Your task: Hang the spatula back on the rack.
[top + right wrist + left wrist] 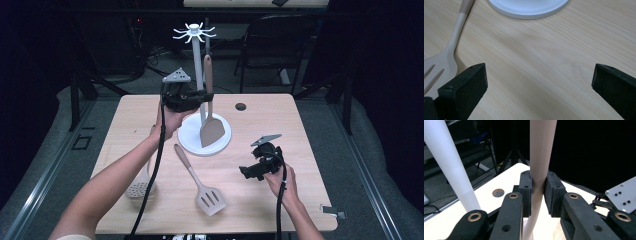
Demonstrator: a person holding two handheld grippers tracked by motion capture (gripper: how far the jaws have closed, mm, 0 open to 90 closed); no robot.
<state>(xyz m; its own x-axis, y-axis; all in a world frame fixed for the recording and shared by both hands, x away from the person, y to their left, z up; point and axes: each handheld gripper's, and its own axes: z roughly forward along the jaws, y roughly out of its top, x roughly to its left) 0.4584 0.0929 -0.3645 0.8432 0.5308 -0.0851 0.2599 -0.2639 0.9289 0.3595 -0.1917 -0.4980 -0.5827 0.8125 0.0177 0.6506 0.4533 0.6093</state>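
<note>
High view: the left gripper (204, 95) was held level above the far half of the table (280, 205), beside the white pole of the utensil stand (198, 60). Its jaws were closed on the handle of a solid beige spatula (212, 131), which hung upright with its blade low over the stand's round white base (186, 137), whether touching it could not be told. The grip fell on the middle of the handle, so that the handle's upper end rose above the fingers and the blade hung below them.

Left gripper view: the spatula handle (539, 170) passed straight up between the two black pads (526, 192), which pressed on it from either side; the stand's pole (451, 165) stood apart to the left of the jaws.

High view: the right gripper (248, 171) rested low over the near right part of the table, well apart from the stand. A slotted spatula (209, 197) lay flat just to its left, and a perforated spoon (138, 188) lay near the left forearm.

Right gripper view: the jaws stood wide apart with bare wood between them, holding nothing; the slotted spatula (439, 65) lay beside the left jaw, outside the gap
</note>
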